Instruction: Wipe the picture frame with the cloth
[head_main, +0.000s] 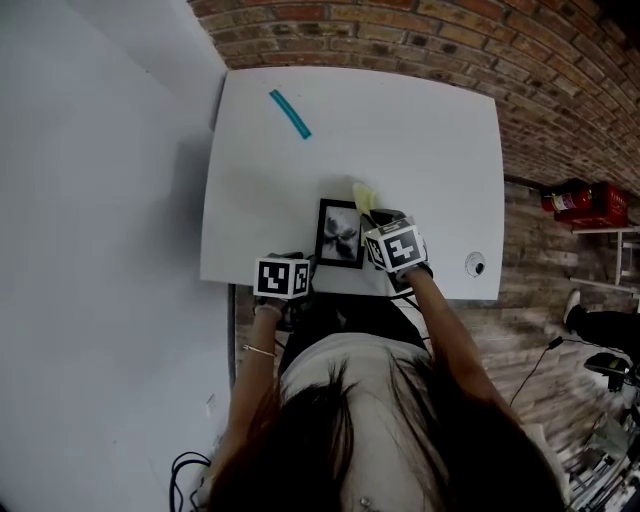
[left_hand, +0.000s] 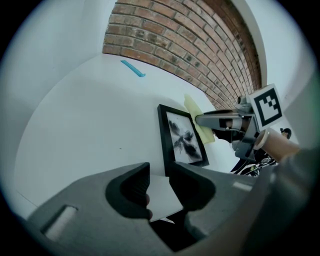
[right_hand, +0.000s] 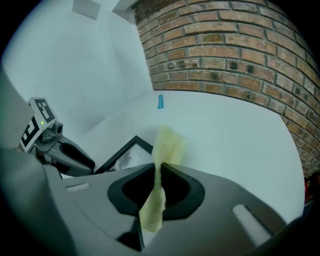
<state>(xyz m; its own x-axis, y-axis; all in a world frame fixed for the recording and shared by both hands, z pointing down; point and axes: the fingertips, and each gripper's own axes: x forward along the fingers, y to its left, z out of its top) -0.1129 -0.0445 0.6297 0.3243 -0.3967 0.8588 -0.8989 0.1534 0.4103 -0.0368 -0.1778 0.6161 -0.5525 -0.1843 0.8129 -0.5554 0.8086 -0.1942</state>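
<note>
cloth (right_hand: 167, 145) clamped in right gripper (right_hand: 160, 169) fingers, left gripper (left_hand: 158, 174) fingers apart; head view shows neither.

White table (head_main: 400, 120) square in the middle, bare top, evenly lit; behind it, on the far side, a brick wall (head_main: 450, 30) in red-brown courses with pale mortar; on the left a plain white wall (right_hand: 90, 65) meets the brick at a corner, and a soft shadow falls just left of the table; to the right, wooden plank floor (head_main: 530, 330), grey-brown and worn; far right, a red crate (head_main: 590, 203) sits by the foot of the brick, just beside the white leg of some furniture (head_main: 622, 255); near left, black cables (head_main: 185, 470) coil low down.
</note>
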